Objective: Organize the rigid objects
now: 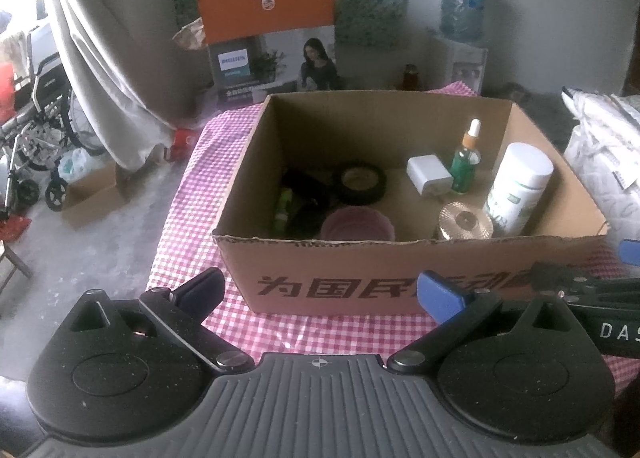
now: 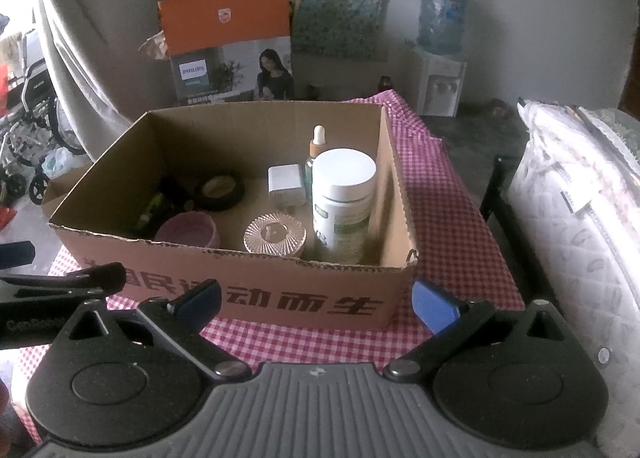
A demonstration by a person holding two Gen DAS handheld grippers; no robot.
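On the red-and-white checked tablecloth (image 1: 188, 193) sits an open corrugated cardboard box (image 1: 320, 278), its near wall printed with dark characters and its top edge ragged. Along the box's right wall stands a tall white cylindrical bottle (image 2: 344, 201) with a green label; just behind it rises a green dropper bottle (image 1: 466, 161) with a white tip, and a white cube-shaped charger (image 1: 429, 175) lies beside that. Near the front wall rest a round, ribbed metallic lid (image 2: 275, 236) and a matte pink bowl (image 1: 357, 223). Toward the left wall lie a black ring of tape (image 1: 362, 182) and dark objects too dim to tell apart.

Both grippers hover before the box's near wall, holding nothing — the left gripper (image 1: 320, 292) and the right gripper (image 2: 316, 298) each have their blue-padded fingers spread wide.

Behind the tabletop's far edge stand an orange Philips carton (image 1: 268, 41) and a water dispenser (image 2: 440, 57); a wheelchair (image 1: 36, 117) stands far left.
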